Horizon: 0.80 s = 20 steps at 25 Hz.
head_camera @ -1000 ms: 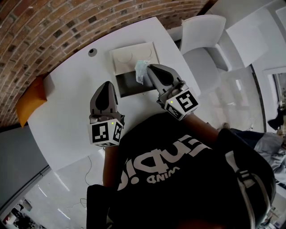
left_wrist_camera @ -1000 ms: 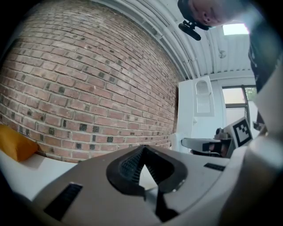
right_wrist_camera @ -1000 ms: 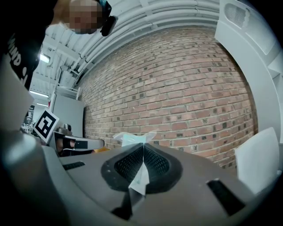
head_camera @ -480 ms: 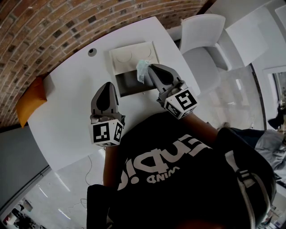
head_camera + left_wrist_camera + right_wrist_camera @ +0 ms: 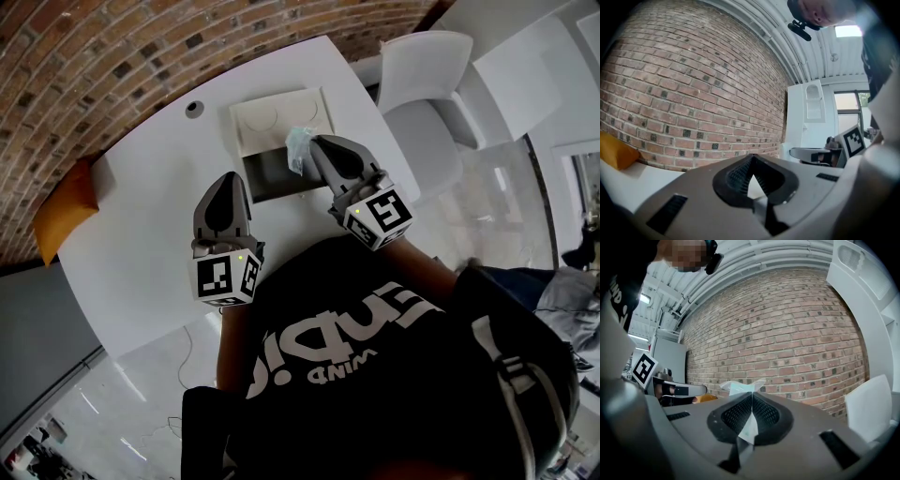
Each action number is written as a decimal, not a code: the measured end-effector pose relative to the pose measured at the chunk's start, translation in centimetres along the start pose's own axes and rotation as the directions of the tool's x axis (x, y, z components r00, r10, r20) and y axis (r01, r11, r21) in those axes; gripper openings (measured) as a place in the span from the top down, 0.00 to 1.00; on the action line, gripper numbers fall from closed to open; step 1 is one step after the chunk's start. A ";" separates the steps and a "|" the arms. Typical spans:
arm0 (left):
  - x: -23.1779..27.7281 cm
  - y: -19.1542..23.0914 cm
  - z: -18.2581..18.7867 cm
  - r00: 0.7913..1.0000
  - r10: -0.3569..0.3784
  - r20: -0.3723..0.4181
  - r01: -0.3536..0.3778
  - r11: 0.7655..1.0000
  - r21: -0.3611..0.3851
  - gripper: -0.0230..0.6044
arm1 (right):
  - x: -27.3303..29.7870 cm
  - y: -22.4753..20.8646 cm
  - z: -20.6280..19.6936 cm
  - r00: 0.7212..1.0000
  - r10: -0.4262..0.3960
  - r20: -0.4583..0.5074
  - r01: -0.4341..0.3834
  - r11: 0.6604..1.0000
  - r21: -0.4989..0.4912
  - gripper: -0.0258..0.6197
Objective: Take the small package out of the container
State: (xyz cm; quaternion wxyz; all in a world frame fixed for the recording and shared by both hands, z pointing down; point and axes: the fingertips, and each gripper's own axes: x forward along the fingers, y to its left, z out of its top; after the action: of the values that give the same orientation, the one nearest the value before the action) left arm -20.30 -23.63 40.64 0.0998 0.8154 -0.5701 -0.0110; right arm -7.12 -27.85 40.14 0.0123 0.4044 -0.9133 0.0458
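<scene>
The small package is pinched by the right tongs, which are pressed together on a thin part of it. In the right gripper view, a pale crumpled corner is seen above the tips and a strip of it below them. The package is held at the far right corner of the dark container. A pale lid lies open behind the container on the white tabletop. The left tongs are pressed together on nothing and are kept near the left side of the container.

Only a small part of the package is gripped, so it could slip out if it is moved quickly or is caught on the wall of the container. The container is not held down by anything, so it could be dragged along.

From the head view it cannot be told whether the package is already fully above the rim. The inside of the container is partly covered by the right tongs, and the container is shown in neither gripper view.
</scene>
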 end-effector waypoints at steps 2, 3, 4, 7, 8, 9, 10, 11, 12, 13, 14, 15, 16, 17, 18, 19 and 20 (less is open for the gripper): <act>0.0 -0.1 0.0 1.000 -0.001 0.000 0.001 1.000 0.000 0.95 | 0.0 0.1 -0.1 1.000 0.004 0.000 -0.004 1.000 -0.004 0.96; -0.1 -0.1 0.0 1.000 -0.002 -0.002 0.002 1.000 -0.001 0.96 | 0.0 0.2 -0.1 1.000 0.006 -0.002 -0.006 1.000 -0.007 0.96; -0.1 -0.1 0.0 1.000 -0.002 -0.003 0.002 1.000 -0.001 0.95 | 0.0 0.2 -0.1 1.000 0.007 -0.004 -0.007 1.000 -0.009 0.96; -0.1 -0.2 -0.1 1.000 -0.004 -0.006 0.004 1.000 -0.002 0.95 | 0.0 0.3 0.1 1.000 0.003 -0.009 -0.003 1.000 -0.011 0.96; -0.1 -0.3 -0.1 1.000 -0.005 -0.007 0.005 1.000 -0.002 0.95 | 0.0 0.3 0.1 1.000 0.003 -0.010 -0.003 1.000 -0.012 0.96; 0.0 -0.3 -0.1 1.000 -0.006 -0.007 0.006 1.000 -0.002 0.95 | 0.0 0.3 0.1 1.000 0.004 -0.011 -0.004 1.000 -0.012 0.96; 0.0 -0.3 -0.1 1.000 -0.006 -0.009 0.006 1.000 -0.003 0.95 | 0.0 0.3 0.0 1.000 0.006 -0.012 -0.006 1.000 -0.012 0.96; 0.0 -0.3 -0.2 1.000 -0.006 -0.010 0.006 1.000 -0.003 0.95 | 0.0 0.4 0.0 1.000 0.008 -0.013 -0.008 1.000 -0.012 0.96; 0.0 -0.4 -0.2 1.000 -0.006 -0.011 0.006 1.000 -0.004 0.95 | 0.0 0.4 -0.1 1.000 0.010 -0.014 -0.010 1.000 -0.012 0.96; 0.0 -0.4 -0.3 1.000 -0.006 -0.012 0.006 1.000 -0.005 0.95 | 0.0 0.4 -0.1 1.000 0.010 -0.014 -0.011 1.000 -0.010 0.96; 0.0 -0.4 -0.3 1.000 -0.006 -0.013 0.006 1.000 -0.005 0.95 | -0.1 0.4 -0.1 1.000 0.010 -0.015 -0.010 1.000 -0.009 0.96; 0.0 -0.5 -0.3 1.000 -0.006 -0.014 0.006 1.000 -0.005 0.95 | -0.1 0.4 -0.1 1.000 0.010 -0.016 -0.010 1.000 -0.008 0.96; 0.0 -0.4 -0.4 1.000 -0.006 -0.015 0.006 1.000 -0.005 0.95 | -0.1 0.4 -0.1 1.000 0.009 -0.017 -0.009 1.000 -0.008 0.96; 0.0 -0.4 -0.4 1.000 -0.006 -0.017 0.006 1.000 -0.006 0.95 | 0.0 0.4 -0.1 1.000 0.009 -0.018 -0.009 1.000 -0.009 0.96; 0.0 -0.4 -0.4 1.000 -0.006 -0.018 0.006 1.000 -0.007 0.95 | 0.0 0.5 -0.2 1.000 0.009 -0.019 -0.010 1.000 -0.009 0.96; 0.0 -0.4 -0.5 1.000 -0.006 -0.019 0.006 1.000 -0.009 0.95 | 0.0 0.5 -0.2 1.000 0.010 -0.019 -0.011 1.000 -0.009 0.96; -0.1 -0.3 -0.5 1.000 -0.005 -0.020 0.005 1.000 -0.010 0.95 | 0.0 0.5 -0.3 1.000 0.012 -0.019 -0.012 1.000 -0.008 0.96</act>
State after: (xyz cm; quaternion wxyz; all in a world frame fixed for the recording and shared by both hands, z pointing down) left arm -19.95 -23.40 41.08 0.1096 0.8163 -0.5671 -0.0059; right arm -7.48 -27.53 40.40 0.0225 0.3982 -0.9159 0.0458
